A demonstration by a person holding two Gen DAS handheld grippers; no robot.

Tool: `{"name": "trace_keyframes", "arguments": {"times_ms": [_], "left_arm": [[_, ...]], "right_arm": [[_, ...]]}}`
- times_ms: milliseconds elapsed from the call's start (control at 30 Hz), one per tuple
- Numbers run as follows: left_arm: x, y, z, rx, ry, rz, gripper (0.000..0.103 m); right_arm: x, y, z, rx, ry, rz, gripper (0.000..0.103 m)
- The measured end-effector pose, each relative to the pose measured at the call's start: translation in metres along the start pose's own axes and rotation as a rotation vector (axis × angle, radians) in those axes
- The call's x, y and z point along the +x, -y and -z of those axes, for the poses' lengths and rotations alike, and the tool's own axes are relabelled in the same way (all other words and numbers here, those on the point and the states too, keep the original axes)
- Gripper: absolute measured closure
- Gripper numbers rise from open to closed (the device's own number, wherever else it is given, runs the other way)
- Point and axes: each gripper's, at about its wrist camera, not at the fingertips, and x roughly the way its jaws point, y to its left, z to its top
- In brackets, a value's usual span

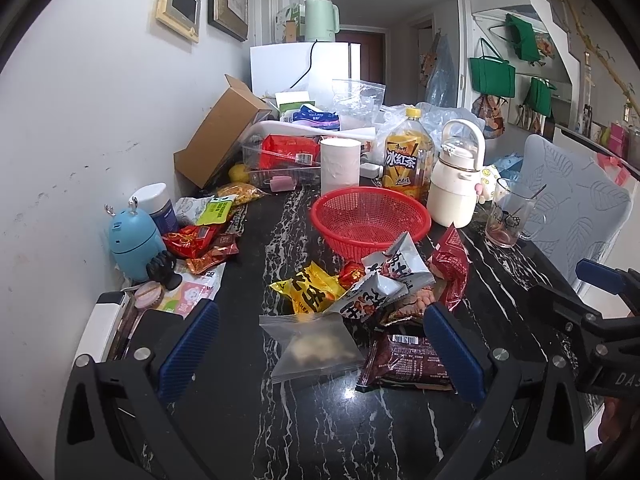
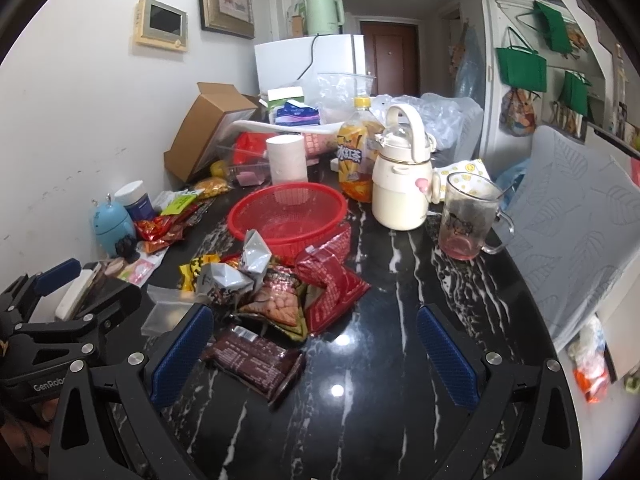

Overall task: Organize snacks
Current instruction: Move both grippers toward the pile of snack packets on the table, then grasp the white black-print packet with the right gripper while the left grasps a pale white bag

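Both grippers, left [image 1: 320, 354] and right [image 2: 316, 354], hang wide open and empty over my snack pile. Left straddles the frosted zip bag [image 1: 314, 346]; I should pinch its edge, then lift toward the red basket [image 1: 370, 216].

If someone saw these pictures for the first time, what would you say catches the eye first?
Probably the red basket in the middle of the black marble table, empty, with a heap of snack packets piled just in front of it. Behind it stand a yellow-labelled tea bottle and a cream flask. Both the left gripper and the right gripper are open, holding nothing.
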Motion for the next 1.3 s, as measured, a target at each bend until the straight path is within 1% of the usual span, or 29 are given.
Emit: {"name": "trace_keyframes", "arguments": {"times_ms": [133,233,500,667,867,1000,1200,1300], "left_arm": [[-0.001,-0.001,0.0,-0.001,0.004,-0.009,0.0],[-0.001,-0.001,0.0,0.001,0.004,-0.011,0.0],[-0.003,-0.005,0.0,0.0,0.011,-0.019,0.0],[-0.004,-0.014,0.001,-0.015,0.01,-0.01,0.0],[-0.002,-0.024,0.003,-0.017,0.003,-0.022,0.0],[0.002,-0.032,0.004,-0.029,-0.007,-0.014,0.0],[0.016,-0.037,0.006,-0.029,-0.034,0.006,0.0],[0.029,-0.038,0.007,-0.034,-0.058,0.038,0.0]], "right_arm": [[0.001,-0.002,0.0,-0.005,-0.003,0.001,0.0],[0.001,-0.003,0.0,-0.007,-0.006,-0.019,0.0],[0.004,-0.01,0.0,-0.026,-0.013,-0.019,0.0],[0.006,-0.015,-0.004,-0.035,-0.017,-0.041,0.0],[0.013,-0.029,-0.003,-0.072,-0.011,-0.056,0.0],[0.018,-0.032,-0.004,-0.064,-0.003,-0.102,0.0],[0.03,-0.032,-0.005,-0.068,0.002,-0.117,0.0],[0.041,-0.029,-0.005,-0.063,-0.016,-0.135,0.0]]}}
